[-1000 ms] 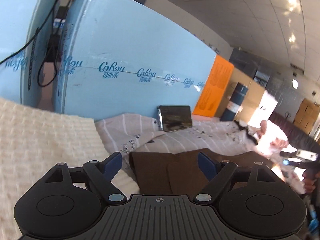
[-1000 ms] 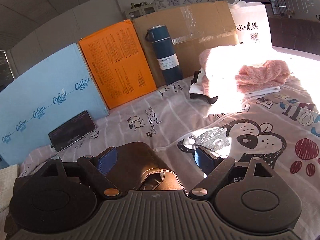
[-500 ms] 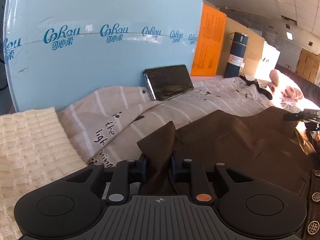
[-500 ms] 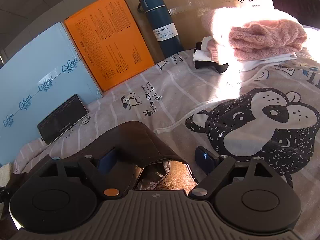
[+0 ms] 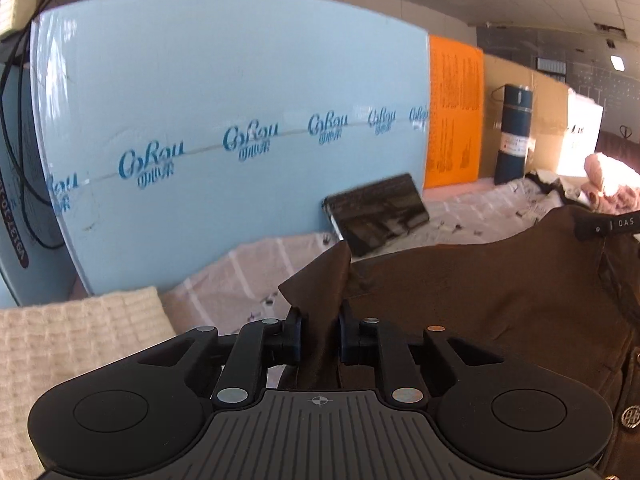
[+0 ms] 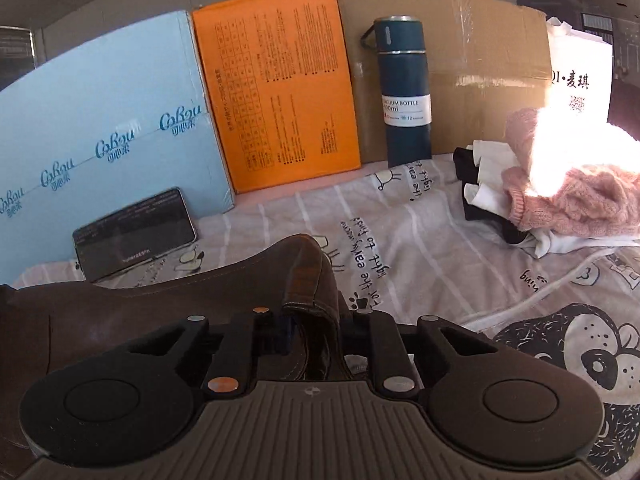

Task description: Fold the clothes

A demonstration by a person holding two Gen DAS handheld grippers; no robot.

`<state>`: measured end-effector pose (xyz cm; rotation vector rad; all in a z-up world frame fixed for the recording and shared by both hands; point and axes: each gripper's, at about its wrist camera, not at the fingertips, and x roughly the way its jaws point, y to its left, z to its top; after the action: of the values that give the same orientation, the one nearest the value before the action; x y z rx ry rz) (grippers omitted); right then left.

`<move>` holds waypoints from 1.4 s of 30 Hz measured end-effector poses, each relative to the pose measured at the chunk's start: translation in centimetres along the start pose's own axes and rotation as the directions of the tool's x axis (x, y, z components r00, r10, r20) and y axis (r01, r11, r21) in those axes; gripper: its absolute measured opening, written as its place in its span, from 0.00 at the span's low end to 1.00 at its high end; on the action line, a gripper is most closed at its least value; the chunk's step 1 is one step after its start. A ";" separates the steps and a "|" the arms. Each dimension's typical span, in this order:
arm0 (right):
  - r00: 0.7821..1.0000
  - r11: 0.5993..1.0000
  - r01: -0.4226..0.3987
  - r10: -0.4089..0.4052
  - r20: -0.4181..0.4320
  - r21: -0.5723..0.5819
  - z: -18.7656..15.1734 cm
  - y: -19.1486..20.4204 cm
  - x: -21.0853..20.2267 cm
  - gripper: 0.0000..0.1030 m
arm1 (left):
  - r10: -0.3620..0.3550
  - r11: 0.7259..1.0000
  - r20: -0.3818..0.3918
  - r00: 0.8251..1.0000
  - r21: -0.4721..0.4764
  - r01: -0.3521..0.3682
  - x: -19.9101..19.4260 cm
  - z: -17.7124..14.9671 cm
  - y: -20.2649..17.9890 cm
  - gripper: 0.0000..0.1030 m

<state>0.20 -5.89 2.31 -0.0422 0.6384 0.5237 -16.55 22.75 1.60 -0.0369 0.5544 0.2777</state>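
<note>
A dark brown garment [image 5: 500, 292] with metal buttons lies spread on the printed bedsheet [image 6: 420, 240]. My left gripper [image 5: 320, 336] is shut on a corner of the brown garment, which sticks up between the fingers. My right gripper [image 6: 314, 332] is shut on another stitched edge of the same brown garment [image 6: 160, 300], lifted a little above the sheet. The right gripper's body shows at the far right of the left wrist view [image 5: 608, 226].
A cream knitted cloth [image 5: 72, 344] lies at the left. A phone [image 6: 132, 232] leans on the blue board [image 5: 240, 140]. An orange board [image 6: 280, 88], a blue vacuum bottle [image 6: 404, 88] and cardboard [image 6: 480, 60] stand behind. A pile of pink and white clothes [image 6: 560, 200] lies at the right.
Both grippers went from open to shut on the brown garment, the left first, then the right. Both edges have been lifted off the sheet.
</note>
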 end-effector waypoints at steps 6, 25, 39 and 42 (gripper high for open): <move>0.984 0.984 0.160 -0.152 0.092 -0.082 -0.9 0.1 0.1 0.73 | -0.039 0.985 -0.020 0.999 -0.168 0.035 -1.7 -2.0 3.1 0.72; 0.929 0.903 -0.290 0.345 0.132 -0.315 -8.4 2.6 -14.2 0.84 | -0.307 0.939 -0.001 0.952 -0.163 0.303 -18.7 -12.4 -0.7 0.83; 0.918 0.864 -0.396 0.378 -0.120 -0.311 -13.0 2.7 -12.7 0.81 | -0.454 0.877 0.020 0.891 -0.170 0.450 -17.2 -13.1 -4.4 0.88; 0.909 0.850 -0.416 0.398 -0.124 -0.322 -13.0 2.9 -12.9 0.68 | -0.406 0.902 0.008 0.914 -0.156 0.402 -16.6 -13.0 -5.3 0.73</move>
<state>-17.16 -11.76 -0.40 -0.2548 0.6034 1.0489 -35.30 12.12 -0.94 -0.3039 0.5358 -0.0878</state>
